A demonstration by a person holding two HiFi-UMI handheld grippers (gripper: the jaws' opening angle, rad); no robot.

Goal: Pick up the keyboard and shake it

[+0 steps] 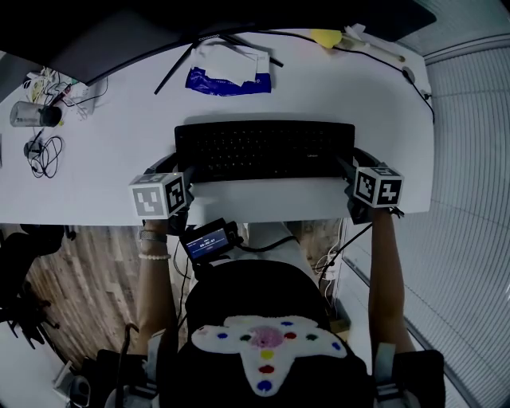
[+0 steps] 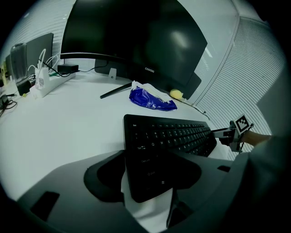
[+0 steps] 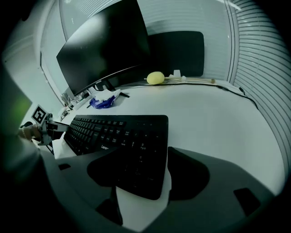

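Observation:
A black keyboard (image 1: 263,150) lies flat on the white desk (image 1: 103,159), in front of the monitor. My left gripper (image 1: 182,169) is at its left end. In the left gripper view, the keyboard's (image 2: 173,134) near left corner sits between the wide-spread jaws of that gripper (image 2: 150,175), and I see no pad pressing on it. My right gripper (image 1: 351,166) is at the right end. In the right gripper view it (image 3: 143,175) stands open, with the right end of the keyboard (image 3: 118,132) between its jaws.
A dark curved monitor (image 1: 239,16) spans the back of the desk. A blue and white packet (image 1: 227,76) and a yellow object (image 1: 325,36) lie behind the keyboard. A cup and cables (image 1: 36,115) sit far left. The desk's front edge runs just below both grippers.

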